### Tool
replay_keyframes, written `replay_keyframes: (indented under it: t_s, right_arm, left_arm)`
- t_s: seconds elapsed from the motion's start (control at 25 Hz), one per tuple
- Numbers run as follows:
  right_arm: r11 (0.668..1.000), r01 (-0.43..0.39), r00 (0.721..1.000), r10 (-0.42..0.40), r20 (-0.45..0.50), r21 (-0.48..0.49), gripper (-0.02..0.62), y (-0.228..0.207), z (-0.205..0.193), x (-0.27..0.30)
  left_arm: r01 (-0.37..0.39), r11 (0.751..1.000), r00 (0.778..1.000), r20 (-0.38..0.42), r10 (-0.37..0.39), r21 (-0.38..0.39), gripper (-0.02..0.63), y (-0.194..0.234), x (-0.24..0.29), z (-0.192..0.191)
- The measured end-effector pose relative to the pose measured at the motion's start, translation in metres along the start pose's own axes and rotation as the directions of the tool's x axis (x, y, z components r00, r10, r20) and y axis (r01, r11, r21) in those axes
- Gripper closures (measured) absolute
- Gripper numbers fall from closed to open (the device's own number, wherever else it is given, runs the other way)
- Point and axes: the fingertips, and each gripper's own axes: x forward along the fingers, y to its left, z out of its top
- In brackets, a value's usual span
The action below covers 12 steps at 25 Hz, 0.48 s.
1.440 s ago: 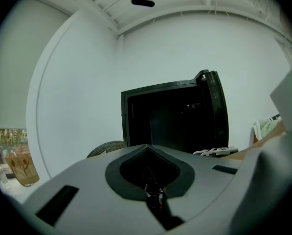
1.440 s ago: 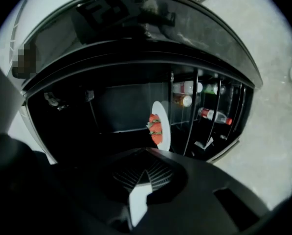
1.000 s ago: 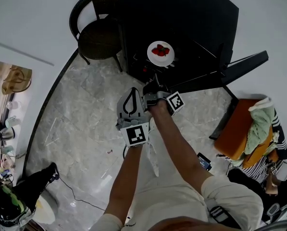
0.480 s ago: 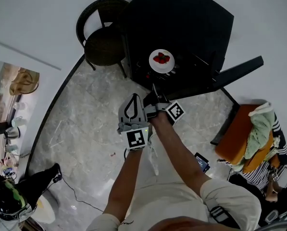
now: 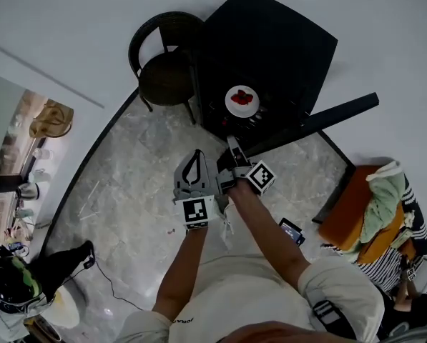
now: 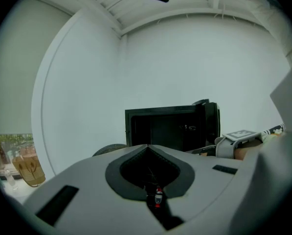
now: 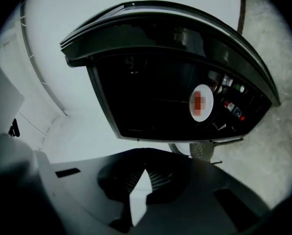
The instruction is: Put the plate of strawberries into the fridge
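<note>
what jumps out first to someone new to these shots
A white round plate of red strawberries stands out inside the open black fridge at the top of the head view. Below it, the left gripper and right gripper hang shut and empty above the grey marble floor.

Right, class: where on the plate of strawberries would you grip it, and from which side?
The bare near rim of the plate, approached from the open front of the fridge: it lies flat, and the strawberries fill only its middle.
</note>
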Motion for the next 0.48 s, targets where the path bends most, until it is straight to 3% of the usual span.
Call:
replay_keyframes:
  t_s: [0.16, 0.48]
  right_arm:
    - [0.997, -0.017, 0.999, 0.014, -0.047, -0.075, 0.583, 0.032, -0.004, -0.020]
    - [0.967, -0.155, 0.981, 0.126, -0.150, -0.203, 0.583, 0.090, -0.017, -0.034]
  left_arm:
    - [0.010, 1.000, 1.000, 0.006, -0.010, -0.023, 0.604, -0.003, -0.018, 0.022]
    - [0.049, 0.998, 0.999, 0.018, -0.048, -0.031, 0.604, -0.016, -0.041, 0.059]
